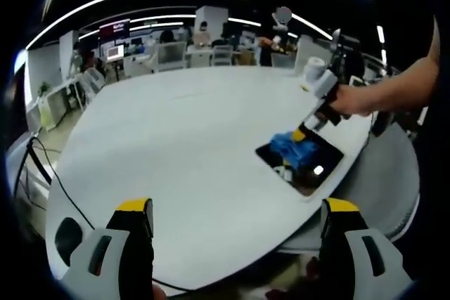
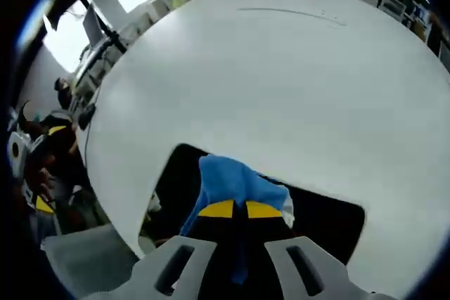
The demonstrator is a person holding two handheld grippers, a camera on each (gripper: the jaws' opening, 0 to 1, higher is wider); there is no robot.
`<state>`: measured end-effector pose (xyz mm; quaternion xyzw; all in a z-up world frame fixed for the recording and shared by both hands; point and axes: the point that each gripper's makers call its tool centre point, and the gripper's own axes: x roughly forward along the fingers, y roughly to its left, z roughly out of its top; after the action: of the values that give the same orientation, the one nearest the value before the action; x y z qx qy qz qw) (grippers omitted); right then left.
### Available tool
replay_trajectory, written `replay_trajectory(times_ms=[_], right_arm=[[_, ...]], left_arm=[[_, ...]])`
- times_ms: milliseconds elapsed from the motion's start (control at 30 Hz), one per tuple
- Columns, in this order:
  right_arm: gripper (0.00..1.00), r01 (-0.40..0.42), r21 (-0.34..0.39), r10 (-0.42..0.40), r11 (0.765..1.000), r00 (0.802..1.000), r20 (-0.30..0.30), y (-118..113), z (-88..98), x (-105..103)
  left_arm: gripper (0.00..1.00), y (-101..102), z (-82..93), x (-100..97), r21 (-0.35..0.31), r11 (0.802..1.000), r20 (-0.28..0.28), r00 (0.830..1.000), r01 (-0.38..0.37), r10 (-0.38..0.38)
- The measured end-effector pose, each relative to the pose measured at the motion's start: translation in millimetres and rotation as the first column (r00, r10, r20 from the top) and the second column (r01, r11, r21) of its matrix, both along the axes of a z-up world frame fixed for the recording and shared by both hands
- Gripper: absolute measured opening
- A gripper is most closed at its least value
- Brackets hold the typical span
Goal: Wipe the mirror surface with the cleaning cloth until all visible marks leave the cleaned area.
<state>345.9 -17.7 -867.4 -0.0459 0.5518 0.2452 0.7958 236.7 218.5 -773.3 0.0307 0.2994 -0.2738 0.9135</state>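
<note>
My left gripper (image 1: 235, 240) hangs back off the table (image 1: 183, 145) edge, jaws spread and empty. My right gripper (image 2: 239, 210) is clenched on the blue cleaning cloth (image 2: 235, 180), pressing it onto the mirror (image 2: 330, 223) just ahead of its jaws. I'd keep the pressure flat and sweep overlapping passes. The glass reads dark and glossy; marks too small to tell.

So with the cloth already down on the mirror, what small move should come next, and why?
Probably drag the right gripper, shut on the blue cloth, sideways across the mirror: dark glass lies uncovered on both sides of the cloth. The left gripper hangs open, away from it.
</note>
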Motion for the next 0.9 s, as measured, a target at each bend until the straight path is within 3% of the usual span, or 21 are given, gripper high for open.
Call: replay_trajectory(times_ms=[300, 700, 900], right_arm=[[0.00, -0.001, 0.000, 0.001, 1.000, 1.000, -0.012, 2.7, -0.5, 17.2], [0.00, -0.044, 0.034, 0.045, 0.998, 0.999, -0.021, 2.5, -0.6, 14.2], [0.00, -0.034, 0.041, 0.034, 0.999, 0.999, -0.015, -8.4, -0.8, 11.8]], left_arm=[[1.00, 3.1, -1.2, -1.4, 0.002, 1.000, -0.003, 1.000, -0.016, 0.016], [1.00, -4.4, -1.5, -0.5, -0.001, 1.000, 0.000, 1.000, -0.013, 0.013], [1.00, -5.5, -0.4, -2.6, 0.001, 1.000, 0.001, 1.000, -0.018, 0.018]])
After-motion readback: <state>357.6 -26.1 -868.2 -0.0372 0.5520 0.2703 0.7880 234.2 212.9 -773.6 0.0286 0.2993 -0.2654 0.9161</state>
